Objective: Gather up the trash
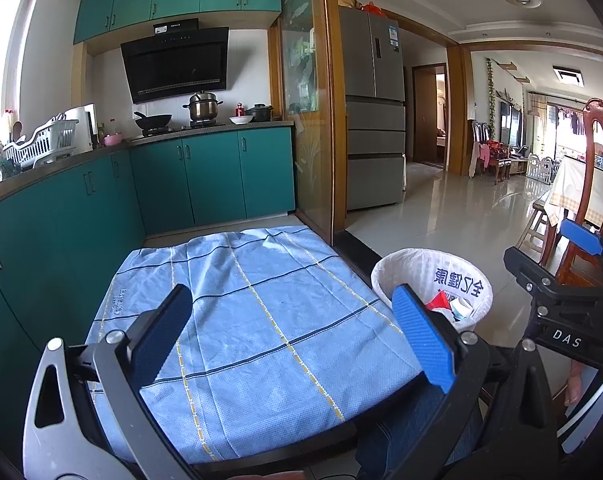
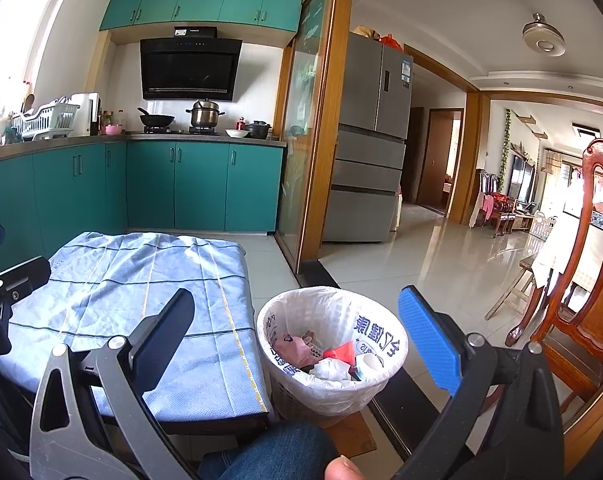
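A trash bin [image 2: 333, 360] lined with a white plastic bag stands on the floor beside a low table under a blue checked cloth [image 2: 141, 300]. Several pieces of trash [image 2: 329, 356] lie in it: pink, red and white wrappers and a paper roll. The bin also shows in the left wrist view [image 1: 433, 280]. My right gripper [image 2: 297, 340] is open and empty, held above the bin and the table's right edge. My left gripper [image 1: 293, 328] is open and empty above the cloth [image 1: 253, 300]. The right gripper's body shows at the right in the left wrist view.
Teal kitchen cabinets [image 2: 161, 188] line the left and back walls. A glass sliding door with a wooden frame [image 2: 317, 140] and a grey fridge [image 2: 373, 140] stand behind. A carved wooden chair [image 2: 581, 280] is at right. My jeans-clad knee [image 2: 269, 452] is below.
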A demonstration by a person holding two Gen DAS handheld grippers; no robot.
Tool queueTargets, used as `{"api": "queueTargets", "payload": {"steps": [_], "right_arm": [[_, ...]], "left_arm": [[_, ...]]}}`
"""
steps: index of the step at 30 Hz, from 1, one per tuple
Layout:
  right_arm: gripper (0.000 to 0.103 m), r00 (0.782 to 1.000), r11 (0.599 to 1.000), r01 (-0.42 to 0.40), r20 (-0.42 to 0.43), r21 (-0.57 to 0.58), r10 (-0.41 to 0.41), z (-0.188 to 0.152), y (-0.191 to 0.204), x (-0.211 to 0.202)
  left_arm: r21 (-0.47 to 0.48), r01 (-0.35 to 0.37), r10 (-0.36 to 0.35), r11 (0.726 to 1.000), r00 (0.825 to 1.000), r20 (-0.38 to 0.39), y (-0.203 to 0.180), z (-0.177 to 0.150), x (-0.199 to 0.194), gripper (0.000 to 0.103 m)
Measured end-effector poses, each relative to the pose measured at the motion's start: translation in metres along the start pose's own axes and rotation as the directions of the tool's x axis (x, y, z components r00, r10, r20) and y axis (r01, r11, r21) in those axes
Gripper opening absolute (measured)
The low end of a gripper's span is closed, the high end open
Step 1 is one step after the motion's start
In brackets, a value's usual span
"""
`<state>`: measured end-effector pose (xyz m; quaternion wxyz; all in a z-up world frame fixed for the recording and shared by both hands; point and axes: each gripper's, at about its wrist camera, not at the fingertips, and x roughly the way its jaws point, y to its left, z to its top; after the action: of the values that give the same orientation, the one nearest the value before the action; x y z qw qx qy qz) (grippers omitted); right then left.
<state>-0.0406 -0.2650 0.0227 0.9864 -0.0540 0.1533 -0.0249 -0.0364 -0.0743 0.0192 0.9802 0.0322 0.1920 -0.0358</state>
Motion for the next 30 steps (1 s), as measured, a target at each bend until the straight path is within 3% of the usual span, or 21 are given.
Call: {"api": "queueTargets", "payload": {"steps": [30], "right_arm": [[0.100,0.999,1.000,-0.020,-0.049,-0.024,0.019,-0.007,0.003,0.018]], "left_arm": [[-0.016,-0.006,0.005,1.000,0.999,-0.048,0.006,-0.011,0.022,0.100]]}}
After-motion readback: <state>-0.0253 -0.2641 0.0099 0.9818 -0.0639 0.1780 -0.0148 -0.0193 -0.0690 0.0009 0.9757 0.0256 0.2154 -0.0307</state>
